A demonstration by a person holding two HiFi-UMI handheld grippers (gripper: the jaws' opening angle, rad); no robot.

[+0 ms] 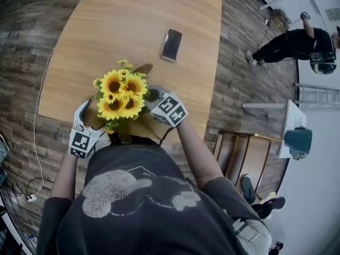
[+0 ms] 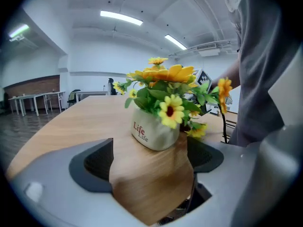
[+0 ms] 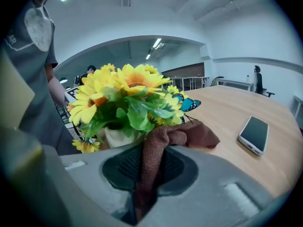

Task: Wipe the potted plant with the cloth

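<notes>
1. pale wood table (image 1: pixel 106 25) is filling the middle of the head view, with dark plank floor lying around it.
2. plant (image 1: pixel 121 94) is standing near the table's near edge, close in front of the person. from above its yellow blooms are hiding the pot and covering most of both grippers' jaws.
3. pot (image 2: pixel 154 129) is showing only in the left gripper view, partly under leaves. its far side is staying out of sight.
4. left gripper (image 2: pixel 150 161) is sitting released, jaws standing wide with only bare table between them. the pot is standing just beyond their tips, not touching them.
5. right gripper (image 3: pixel 150 167) is clenching the cloth (image 3: pixel 189 136). the brown fold is rising from between the pads and draping against the plant's lower leaves, its lower end disappearing into the gripper's throat.
6. the plant is standing between the two grippers, left one on its left, right one on its right.
7. butterfly (image 3: pixel 189 103) is perching among the blooms.
8. phone (image 1: pixel 171 44) is lying flat, well apart from the plant, further up the table.
9. count: one plant, one pot, one cloth, one phone, one butterfly, two grippers.
</notes>
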